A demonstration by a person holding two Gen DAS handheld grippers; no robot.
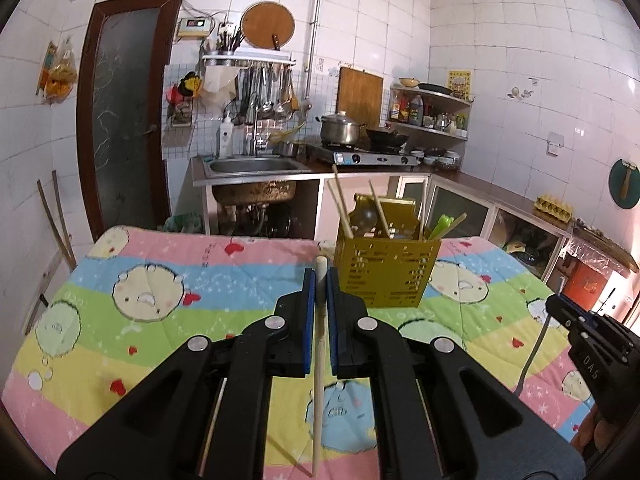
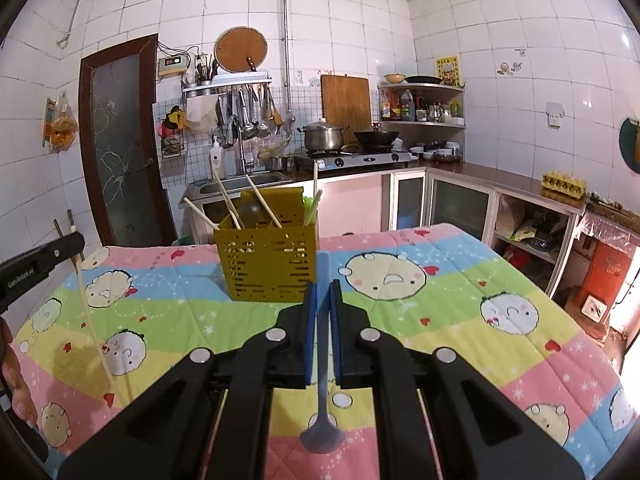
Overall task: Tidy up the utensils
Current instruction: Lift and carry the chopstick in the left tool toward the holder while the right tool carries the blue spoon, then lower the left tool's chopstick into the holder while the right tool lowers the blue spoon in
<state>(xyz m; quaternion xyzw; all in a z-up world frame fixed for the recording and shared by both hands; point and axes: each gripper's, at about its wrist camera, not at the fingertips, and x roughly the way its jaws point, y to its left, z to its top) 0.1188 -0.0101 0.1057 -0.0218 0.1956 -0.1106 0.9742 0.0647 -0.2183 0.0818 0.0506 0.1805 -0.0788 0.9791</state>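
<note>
Over the cartoon-print quilt [image 1: 160, 280], before the yellow utensil caddy [image 1: 386, 272] with chopsticks inside, both tilted slightly downward: left gripper [image 1: 320, 280] clenched on 1 pale wooden chopstick [image 1: 318, 380], right gripper [image 2: 322, 294] clamped on 1 blue spoon [image 2: 322, 432], bowl hanging nearest the camera.

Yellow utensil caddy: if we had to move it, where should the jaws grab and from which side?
Grip the yellow utensil caddy by the top rim of its near wall, coming from above. The box is upright and too wide for the jaws to span, and chopsticks lean out of its left compartments, so a bare stretch of rim looks safest. Both grippers are occupied now: left holds a chopstick, right a blue spoon.
</note>
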